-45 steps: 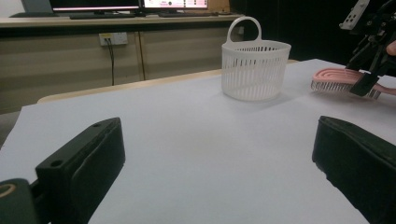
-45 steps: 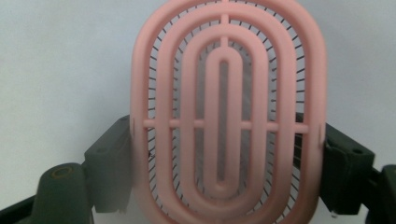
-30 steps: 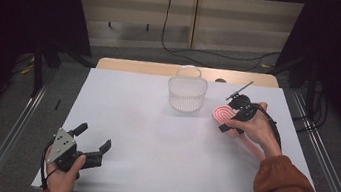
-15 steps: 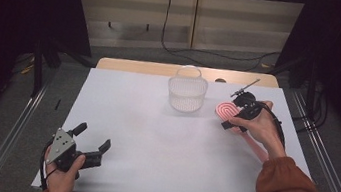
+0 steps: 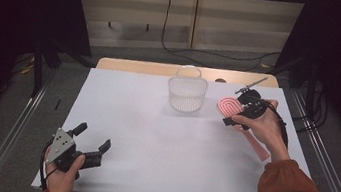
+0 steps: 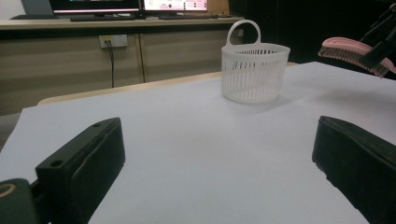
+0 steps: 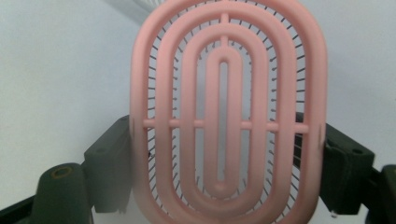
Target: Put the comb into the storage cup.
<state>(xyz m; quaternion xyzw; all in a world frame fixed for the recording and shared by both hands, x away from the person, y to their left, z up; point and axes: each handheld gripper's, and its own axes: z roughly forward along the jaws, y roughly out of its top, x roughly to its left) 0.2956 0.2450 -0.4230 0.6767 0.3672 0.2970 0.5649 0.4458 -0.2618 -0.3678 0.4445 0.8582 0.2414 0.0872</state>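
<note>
Lower left of the high view: the left gripper (image 5: 92, 149) rests on the white table sheet (image 5: 141, 142), in the same spot as in both earlier pictures. Its jaws stand wide apart with nothing between them; the left gripper view shows only bare sheet in the gap.

Centre, towards the upper edge of the sheet: the white slotted basket (image 5: 187, 92) stands upright, handle up, with nothing visible inside it. It has not shifted.

Right of centre: the right gripper (image 5: 236, 114) has its jaws clamped on the head of the pink hairbrush (image 5: 230, 106), one jaw at each long edge, as the right gripper view confirms (image 7: 226, 116). The handle trails toward the lower right, past the person's hand. In the left gripper view the brush head (image 6: 350, 49) hangs clear above the sheet, bristles down.

Change noted: over the last second the brush has risen off the sheet, remaining just right of the basket.

Assessment: the pick-up appears complete and secure. The likely remaining step is to carry the brush over the basket rim and lower it in; the long handle may catch the rim or the basket's handle.
</note>
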